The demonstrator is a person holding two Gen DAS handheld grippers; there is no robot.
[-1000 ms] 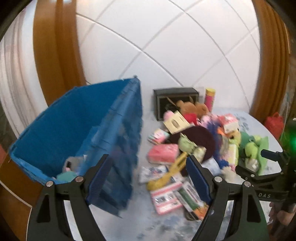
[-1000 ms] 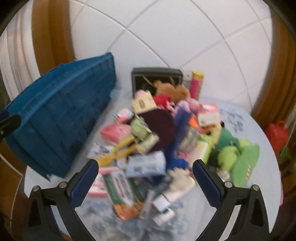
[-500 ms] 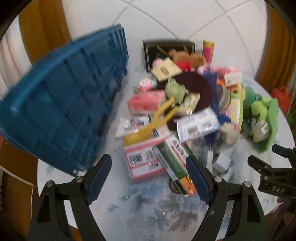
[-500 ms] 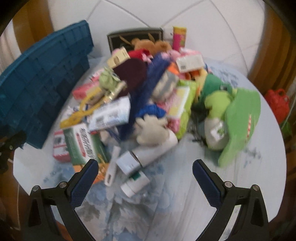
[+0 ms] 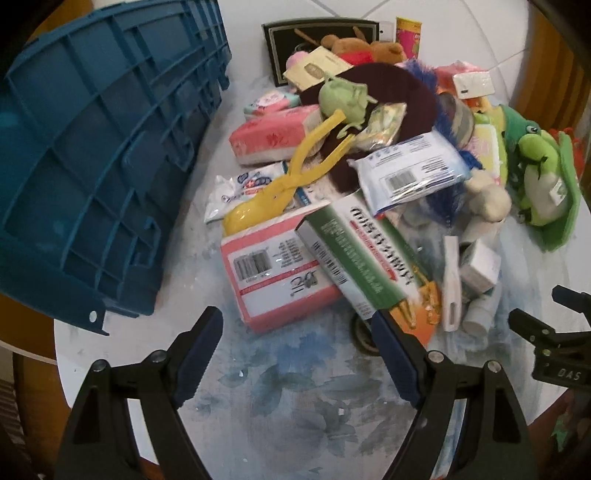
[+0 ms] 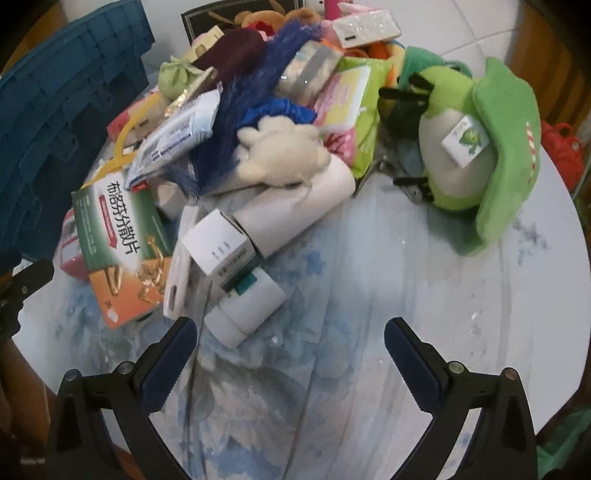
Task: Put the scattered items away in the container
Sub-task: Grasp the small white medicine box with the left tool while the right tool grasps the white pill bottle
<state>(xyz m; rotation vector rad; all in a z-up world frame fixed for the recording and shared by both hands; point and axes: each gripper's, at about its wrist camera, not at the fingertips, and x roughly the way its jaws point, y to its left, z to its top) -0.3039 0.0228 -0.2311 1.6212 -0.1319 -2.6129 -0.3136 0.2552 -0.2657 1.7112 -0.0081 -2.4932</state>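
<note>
A big blue plastic crate (image 5: 92,155) stands at the table's left, and its ribbed wall (image 6: 48,122) also shows in the right wrist view. A heap of items covers the round table: a pink tissue pack (image 5: 273,273), a green medicine box (image 5: 362,251) (image 6: 114,229), yellow tongs (image 5: 288,173), a wipes pack (image 5: 410,170), a white bottle (image 6: 243,310), a green plush frog (image 6: 465,147). My left gripper (image 5: 297,332) hangs open just in front of the pink pack, empty. The right gripper (image 6: 290,347) is open over bare table, near the white bottle.
A black framed box (image 5: 314,40) and a pink-yellow can (image 5: 408,35) stand at the back by the tiled wall. A red bag (image 6: 561,147) lies beyond the table's right edge. The table front (image 6: 369,369) is bare. The other gripper's tip (image 5: 546,332) shows at right.
Both grippers have come down and tilted toward the table, so the heap looks larger and closer. The crate's inside has left view; only its outer wall shows. Both stayed open.
</note>
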